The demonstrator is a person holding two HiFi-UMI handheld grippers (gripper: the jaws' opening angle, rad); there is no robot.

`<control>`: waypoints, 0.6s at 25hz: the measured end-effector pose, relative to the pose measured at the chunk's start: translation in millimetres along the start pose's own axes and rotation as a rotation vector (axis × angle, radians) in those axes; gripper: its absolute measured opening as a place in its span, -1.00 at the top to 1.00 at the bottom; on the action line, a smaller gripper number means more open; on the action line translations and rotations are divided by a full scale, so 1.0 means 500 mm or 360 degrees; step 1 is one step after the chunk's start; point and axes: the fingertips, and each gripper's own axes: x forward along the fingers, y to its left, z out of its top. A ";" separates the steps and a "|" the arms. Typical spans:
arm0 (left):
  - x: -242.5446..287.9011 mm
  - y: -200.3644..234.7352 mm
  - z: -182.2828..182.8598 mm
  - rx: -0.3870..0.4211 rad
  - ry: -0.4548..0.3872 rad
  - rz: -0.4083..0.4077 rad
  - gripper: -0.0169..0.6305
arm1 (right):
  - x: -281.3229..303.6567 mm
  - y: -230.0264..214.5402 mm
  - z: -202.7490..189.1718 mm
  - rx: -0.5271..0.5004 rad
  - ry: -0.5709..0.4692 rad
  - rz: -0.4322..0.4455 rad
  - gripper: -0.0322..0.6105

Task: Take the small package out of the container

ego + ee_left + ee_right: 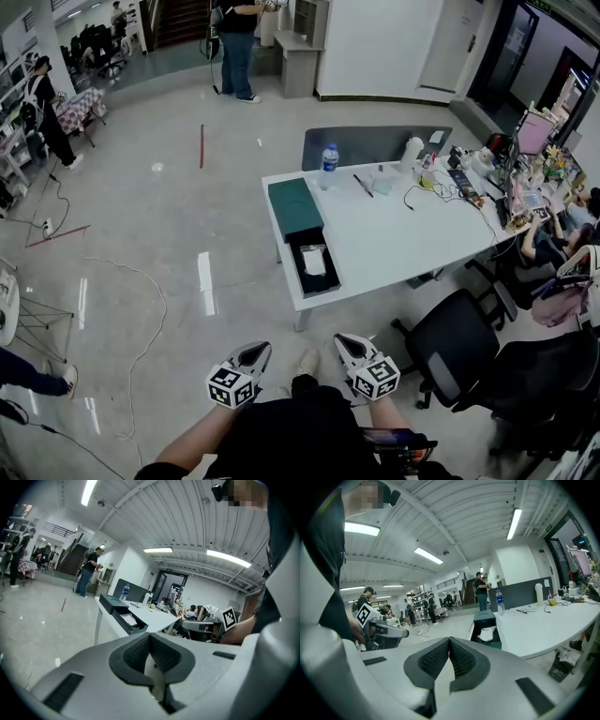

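Where package [313, 260] lies, long axis follows container [317, 284].

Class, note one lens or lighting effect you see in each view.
Head view: white glare streaks on the glossy floor. Left gripper view: fisheye, black corners, curved ceiling. Right gripper view: same curving; a strip light is blown out white.

At the near corner of the white table [394, 234], the small package [313, 260] in the open container [296, 267] shows only as a pale patch, its print too small to read. Clutter [525, 178] at the table's far right end cannot be told apart. A standing person [238, 47] beyond the table loses the head to the top edge; a seated person [544, 246] at its right end is partly hidden.
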 end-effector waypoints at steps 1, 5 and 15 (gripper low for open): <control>0.007 0.009 0.006 0.0000 0.0001 0.0011 0.92 | 0.014 -0.006 0.008 -0.0002 -0.0004 0.0015 0.82; 0.047 0.037 0.042 0.0011 -0.0004 0.0028 0.92 | 0.065 -0.039 0.038 -0.0018 -0.0013 0.0069 0.82; 0.149 0.096 0.115 0.0010 0.0022 0.0055 0.92 | 0.150 -0.137 0.096 -0.0007 -0.0019 0.0110 0.82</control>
